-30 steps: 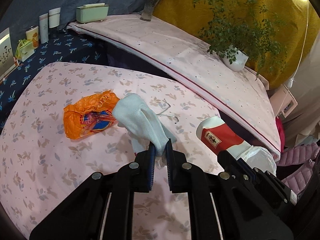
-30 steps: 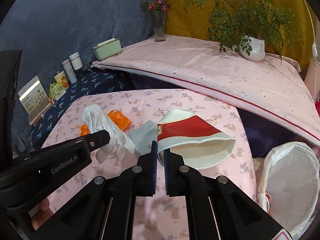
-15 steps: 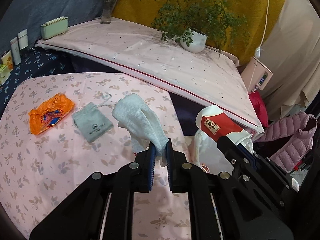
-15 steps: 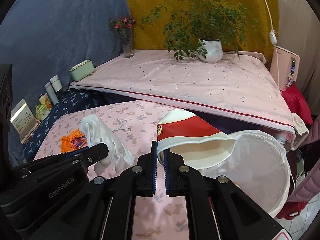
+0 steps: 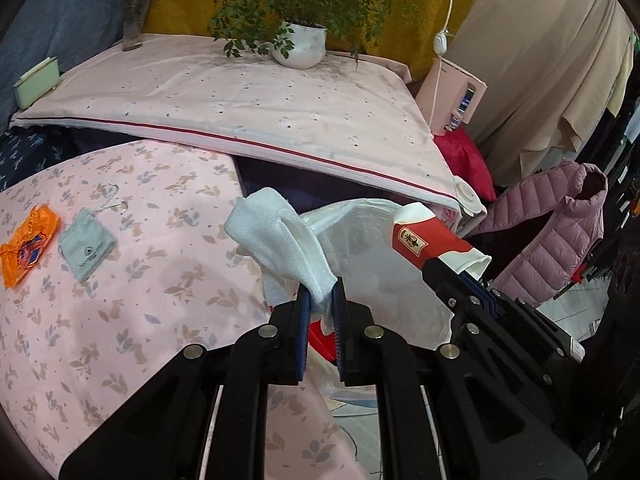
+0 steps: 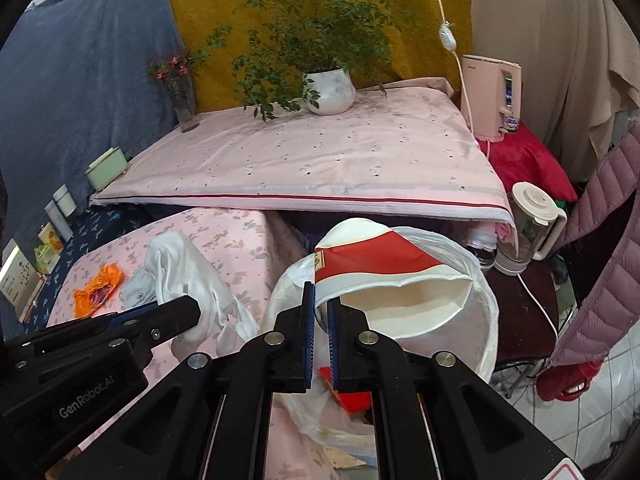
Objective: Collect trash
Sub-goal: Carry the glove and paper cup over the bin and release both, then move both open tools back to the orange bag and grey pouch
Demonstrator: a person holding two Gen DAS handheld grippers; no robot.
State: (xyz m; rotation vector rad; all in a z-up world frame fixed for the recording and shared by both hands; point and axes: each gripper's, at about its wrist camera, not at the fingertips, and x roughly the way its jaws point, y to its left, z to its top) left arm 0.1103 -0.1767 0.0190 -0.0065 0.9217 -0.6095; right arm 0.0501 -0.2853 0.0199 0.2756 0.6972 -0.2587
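My left gripper [image 5: 320, 300] is shut on a crumpled white tissue [image 5: 280, 240] and holds it at the table's right edge, over the near rim of the white trash bag [image 5: 380, 280]. My right gripper [image 6: 320, 300] is shut on the rim of a crushed red and white paper cup [image 6: 380, 276] and holds it above the open trash bag [image 6: 486, 320]. The cup [image 5: 432, 242] also shows in the left wrist view, and the tissue [image 6: 188, 268] in the right wrist view. An orange wrapper [image 5: 28, 244] and a grey pouch [image 5: 86, 244] lie on the pink floral table [image 5: 140, 300].
A higher pink-covered table [image 5: 248, 108] stands behind with a potted plant [image 5: 300, 40], a flower vase [image 5: 136, 16] and a green box [image 5: 36, 82]. A pink appliance [image 6: 490, 96], a white kettle [image 6: 532, 220] and a purple jacket [image 5: 560, 232] are on the right.
Both grippers have swung right with their loads, from over the floral table to the trash bag. The wrapper and pouch are left behind on the table.
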